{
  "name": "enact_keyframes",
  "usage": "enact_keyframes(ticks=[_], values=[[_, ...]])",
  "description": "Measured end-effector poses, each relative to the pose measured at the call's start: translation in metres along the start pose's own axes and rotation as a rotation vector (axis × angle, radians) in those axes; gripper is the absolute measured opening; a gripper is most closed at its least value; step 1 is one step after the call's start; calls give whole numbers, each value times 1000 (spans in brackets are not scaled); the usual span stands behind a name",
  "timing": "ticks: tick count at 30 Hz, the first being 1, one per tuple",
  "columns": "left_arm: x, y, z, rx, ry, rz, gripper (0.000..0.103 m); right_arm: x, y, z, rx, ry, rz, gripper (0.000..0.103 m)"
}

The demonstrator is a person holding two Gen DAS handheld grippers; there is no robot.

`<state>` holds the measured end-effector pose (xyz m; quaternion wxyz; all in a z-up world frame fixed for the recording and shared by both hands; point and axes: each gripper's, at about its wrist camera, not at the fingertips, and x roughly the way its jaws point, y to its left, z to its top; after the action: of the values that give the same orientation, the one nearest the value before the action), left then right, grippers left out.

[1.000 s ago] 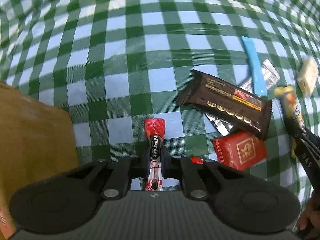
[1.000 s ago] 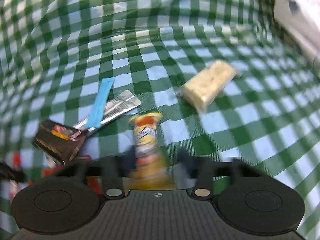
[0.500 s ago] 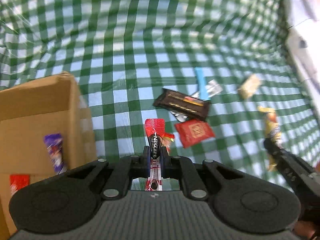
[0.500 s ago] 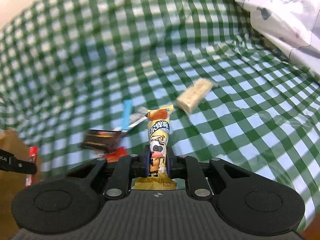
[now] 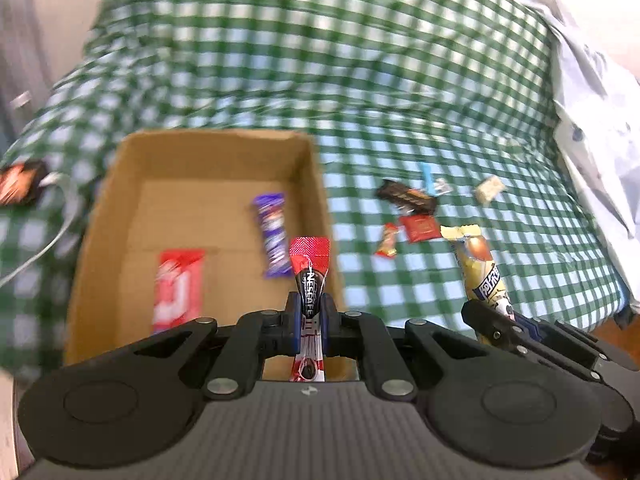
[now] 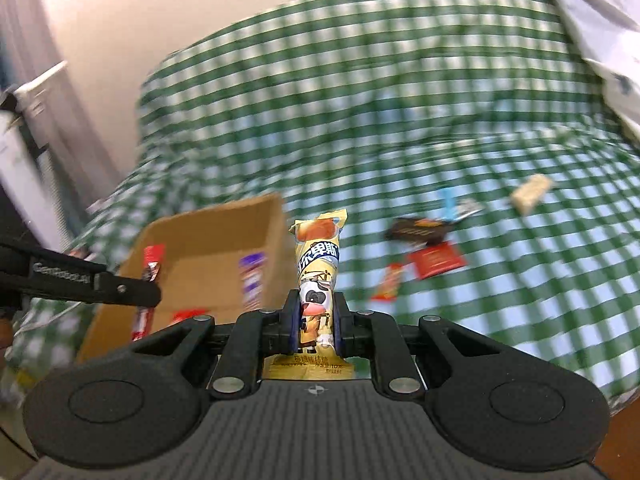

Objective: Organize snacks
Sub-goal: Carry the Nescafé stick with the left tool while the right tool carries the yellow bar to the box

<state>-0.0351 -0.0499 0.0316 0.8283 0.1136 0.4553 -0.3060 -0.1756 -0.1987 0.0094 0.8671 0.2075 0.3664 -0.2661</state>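
Left gripper is clamped on the Nescafe stick, stick's long axis running straight out along the fingers, red end forward. Cardboard box sits directly ahead and below: the stick's tip lines up over the box's right-hand side, just inside the right wall, with the purple bar ahead-left and the red packet further left on the box floor. Judging by that, a release here probably lands inside, but close to the wall; nudging left gives margin.

Right gripper is pinched on the yellow cow-print snack, also held lengthwise along the fingers. From it, the box lies ahead-left, and the snack's top overlaps the box's right edge in view, so it's likely not over the opening. Left is nearer; right needs to travel left, and the left gripper is in that path.

Remaining loose snacks lie on the checked cloth, ahead-right of both tools, well apart from the box.
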Motion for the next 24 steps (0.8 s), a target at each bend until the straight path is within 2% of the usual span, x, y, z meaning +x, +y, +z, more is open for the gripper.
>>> enact_keyframes(ticks=[5, 10, 16, 24], values=[[-34, 49, -35, -55, -28, 51, 10, -13, 58, -22, -73, 57, 64, 16], [-57, 82, -58, -92, -62, 59, 10, -20, 96, -33, -146, 95, 83, 16], [-70, 103, -70, -123, -86, 34, 10, -34, 117, -36, -197, 83, 60, 16], [-71, 106, -72, -139, -104, 21, 10, -38, 128, -39, -234, 78, 44, 16]])
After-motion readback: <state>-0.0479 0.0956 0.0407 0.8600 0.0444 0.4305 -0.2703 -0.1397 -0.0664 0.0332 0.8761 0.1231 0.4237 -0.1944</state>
